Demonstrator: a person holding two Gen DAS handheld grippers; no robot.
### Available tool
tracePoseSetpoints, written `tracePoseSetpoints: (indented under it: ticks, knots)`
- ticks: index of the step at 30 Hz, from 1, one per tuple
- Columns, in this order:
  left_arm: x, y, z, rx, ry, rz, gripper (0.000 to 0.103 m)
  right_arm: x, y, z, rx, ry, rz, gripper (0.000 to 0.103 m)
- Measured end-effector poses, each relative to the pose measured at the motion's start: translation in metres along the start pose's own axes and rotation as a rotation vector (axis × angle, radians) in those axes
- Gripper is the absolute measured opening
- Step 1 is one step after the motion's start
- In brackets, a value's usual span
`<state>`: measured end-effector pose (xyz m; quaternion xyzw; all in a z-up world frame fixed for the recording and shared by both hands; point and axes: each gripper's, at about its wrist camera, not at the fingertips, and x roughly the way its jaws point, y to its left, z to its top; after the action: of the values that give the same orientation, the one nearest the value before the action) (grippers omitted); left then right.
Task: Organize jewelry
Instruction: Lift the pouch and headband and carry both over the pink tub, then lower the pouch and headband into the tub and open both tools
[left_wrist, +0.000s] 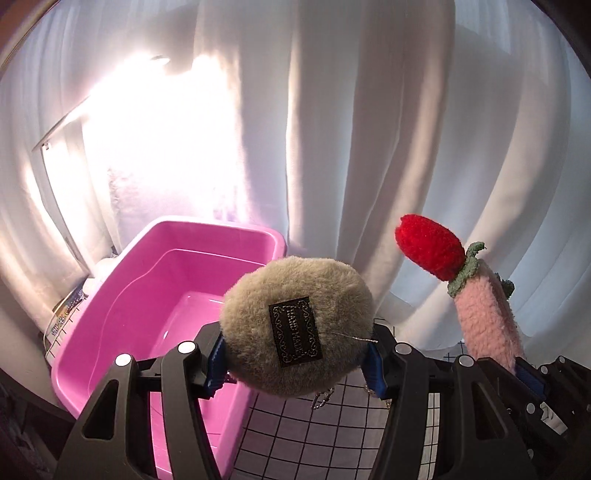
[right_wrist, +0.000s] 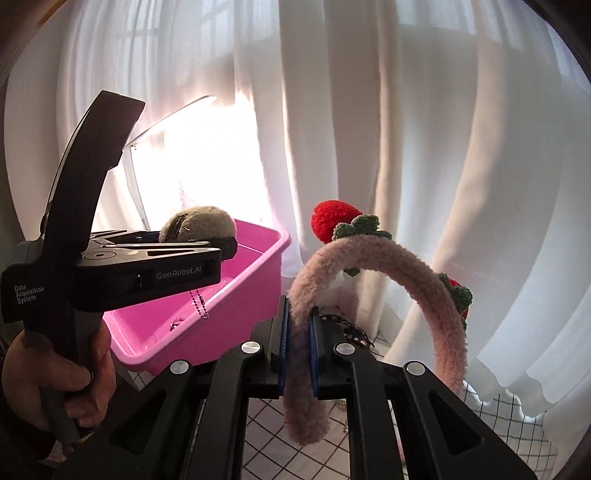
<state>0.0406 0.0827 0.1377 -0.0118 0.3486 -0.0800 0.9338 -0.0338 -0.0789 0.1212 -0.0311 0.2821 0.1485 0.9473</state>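
My left gripper (left_wrist: 295, 363) is shut on a round beige plush charm (left_wrist: 295, 325) with a black "hand made" label and a ball chain (left_wrist: 321, 400) hanging below. It holds the charm above the near right edge of the pink plastic bin (left_wrist: 147, 306). In the right wrist view the left gripper (right_wrist: 218, 240) and charm (right_wrist: 197, 223) hover over the bin (right_wrist: 207, 332). My right gripper (right_wrist: 299, 350) is shut on a fluffy pink headband (right_wrist: 388, 269) with knitted red strawberries (right_wrist: 332, 219). The headband (left_wrist: 487, 317) also shows at the right of the left wrist view.
White curtains (left_wrist: 369, 147) hang close behind everything, backlit by a bright window. A white cloth with a black grid (left_wrist: 314, 435) covers the table. Something small lies in the bin (right_wrist: 176, 323). A dark patterned item (right_wrist: 351, 326) lies behind the right gripper.
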Motion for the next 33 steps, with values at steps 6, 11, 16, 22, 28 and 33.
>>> tracePoseSetpoints:
  ticks: [6, 11, 16, 22, 28, 33]
  knots:
    - [-0.014, 0.070, 0.018, -0.104, -0.036, 0.133, 0.057, 0.037, 0.047, 0.050, -0.119, -0.034, 0.139, 0.010]
    - [-0.017, 0.129, 0.016, -0.190, -0.038, 0.237, 0.057, 0.075, 0.087, 0.081, -0.185, -0.027, 0.251, 0.010]
    - [-0.007, 0.180, 0.013, -0.260, -0.005, 0.305, 0.057, 0.119, 0.121, 0.106, -0.194, 0.026, 0.341, 0.010]
    - [0.027, 0.227, 0.002, -0.340, 0.087, 0.338, 0.057, 0.179, 0.150, 0.118, -0.182, 0.134, 0.400, 0.010]
    - [0.067, 0.243, -0.009, -0.353, 0.182, 0.352, 0.057, 0.235, 0.164, 0.107, -0.122, 0.284, 0.432, 0.010]
    - [0.096, 0.239, -0.015, -0.341, 0.258, 0.332, 0.057, 0.265, 0.151, 0.095, -0.068, 0.378, 0.421, 0.011]
